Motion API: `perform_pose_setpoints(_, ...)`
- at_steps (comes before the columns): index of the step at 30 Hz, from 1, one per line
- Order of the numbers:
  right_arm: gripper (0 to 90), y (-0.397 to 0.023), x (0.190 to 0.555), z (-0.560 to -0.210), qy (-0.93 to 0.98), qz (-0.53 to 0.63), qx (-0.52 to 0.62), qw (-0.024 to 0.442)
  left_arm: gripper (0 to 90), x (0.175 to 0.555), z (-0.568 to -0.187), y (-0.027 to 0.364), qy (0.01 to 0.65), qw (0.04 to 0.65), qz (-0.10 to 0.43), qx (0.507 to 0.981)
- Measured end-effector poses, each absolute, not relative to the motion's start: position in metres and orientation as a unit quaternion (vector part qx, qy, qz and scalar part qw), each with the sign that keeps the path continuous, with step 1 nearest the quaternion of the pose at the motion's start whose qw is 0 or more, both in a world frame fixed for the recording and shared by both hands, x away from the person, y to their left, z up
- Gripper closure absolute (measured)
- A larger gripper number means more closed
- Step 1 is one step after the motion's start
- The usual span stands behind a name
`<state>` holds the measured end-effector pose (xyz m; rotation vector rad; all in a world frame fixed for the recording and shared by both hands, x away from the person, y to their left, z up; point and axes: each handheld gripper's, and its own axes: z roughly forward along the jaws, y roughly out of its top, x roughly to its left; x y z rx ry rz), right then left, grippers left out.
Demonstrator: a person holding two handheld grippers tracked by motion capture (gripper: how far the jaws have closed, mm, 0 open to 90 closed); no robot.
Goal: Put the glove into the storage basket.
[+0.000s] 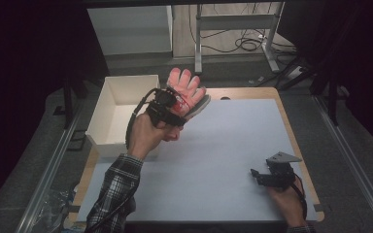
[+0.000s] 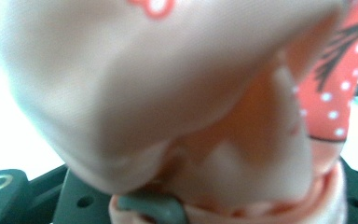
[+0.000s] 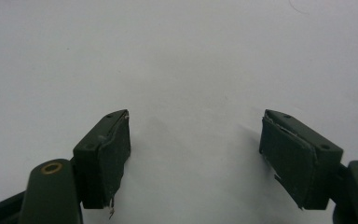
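The left tongs (image 1: 177, 104) pinch the pale pink, red-patterned fabric glove (image 1: 187, 87) aloft, fingers pointing away, just right of the open white box (image 1: 108, 109), while the right tongs (image 1: 258, 174) rest spread on the table (image 1: 223, 145), well apart.

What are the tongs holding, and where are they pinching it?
The left tongs pinch a pink glove near its cuff end. The right tongs are open, holding nothing.

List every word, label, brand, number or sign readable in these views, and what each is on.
None can be read.
glove: white dots and dark lines, a pattern, no letters.
white box: plain.
white table sheet: plain.
right hand-held gripper: plain.
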<state>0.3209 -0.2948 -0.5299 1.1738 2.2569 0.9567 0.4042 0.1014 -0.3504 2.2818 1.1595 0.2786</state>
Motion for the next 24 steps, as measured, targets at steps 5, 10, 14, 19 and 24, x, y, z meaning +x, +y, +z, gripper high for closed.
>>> perform_pose_setpoints(5, 25.0, -0.295, 0.321, -0.530, 0.812, 0.344, 0.422, 0.210, 47.2, 0.412, -0.338, 0.123, 0.456, 0.283, 0.118, 0.835)
perform_pose_setpoints(10, 25.0, -0.295, 0.321, -0.530, 0.812, 0.344, 0.422, 0.210, 46.9, 0.415, -0.331, 0.142, 0.476, 0.283, 0.128, 0.822)
perform_pose_setpoints(14, 25.0, -0.295, 0.321, -0.530, 0.812, 0.344, 0.422, 0.210, 46.6, 0.416, -0.327, 0.167, 0.502, 0.283, 0.143, 0.805)
perform_pose_setpoints(19, 25.0, -0.295, 0.321, -0.530, 0.812, 0.344, 0.422, 0.211, 46.4, 0.418, -0.334, 0.191, 0.534, 0.275, 0.156, 0.784)
perform_pose_setpoints(24, 25.0, -0.295, 0.321, -0.530, 0.812, 0.344, 0.422, 0.212, 46.2, 0.422, -0.349, 0.212, 0.561, 0.270, 0.161, 0.766)
